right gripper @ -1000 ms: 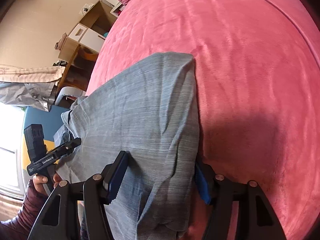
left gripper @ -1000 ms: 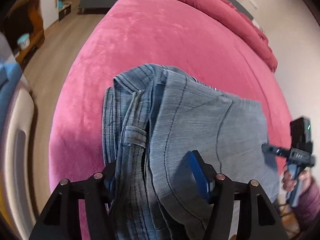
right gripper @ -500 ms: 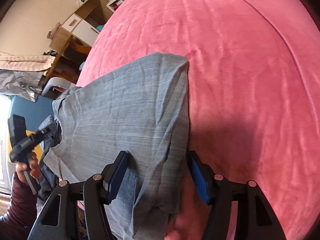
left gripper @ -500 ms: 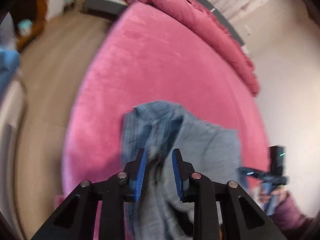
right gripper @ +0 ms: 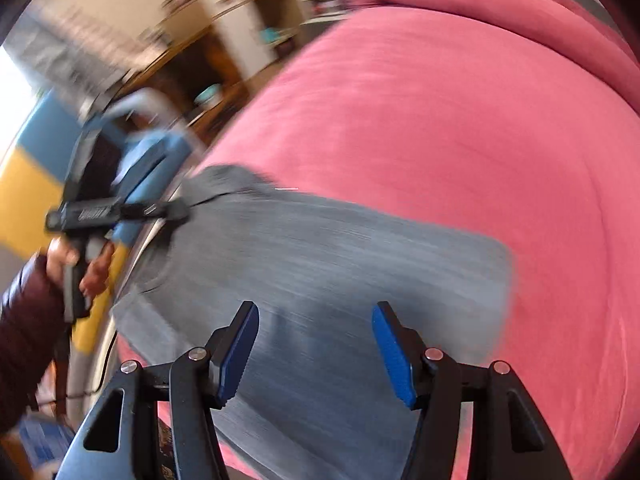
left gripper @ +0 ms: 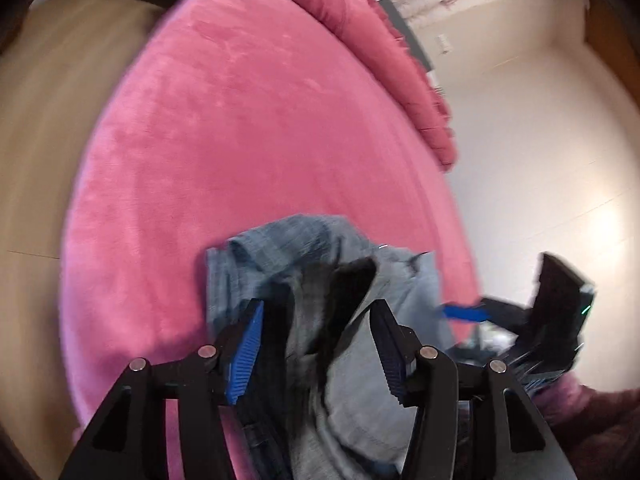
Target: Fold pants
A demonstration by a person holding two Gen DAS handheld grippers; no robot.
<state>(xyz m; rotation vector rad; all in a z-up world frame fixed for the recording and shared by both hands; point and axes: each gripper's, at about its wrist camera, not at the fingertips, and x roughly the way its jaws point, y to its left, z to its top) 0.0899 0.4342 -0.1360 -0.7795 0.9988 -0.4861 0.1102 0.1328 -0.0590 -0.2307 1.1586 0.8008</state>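
Right now both sets of tongs gape wide: left tongs [left gripper: 316, 344] straddle the bunched waistband of the pants [right gripper: 328, 256], right tongs [right gripper: 316, 348] hover released above denim spread on the pink bed [right gripper: 460, 120].

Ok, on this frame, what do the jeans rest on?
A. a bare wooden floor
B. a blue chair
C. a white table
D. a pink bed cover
D: the jeans lie spread on the pink bed cover, which shows around them on the far and right sides in the right wrist view; the left wrist view shows the same pink surface beyond their bunched end.
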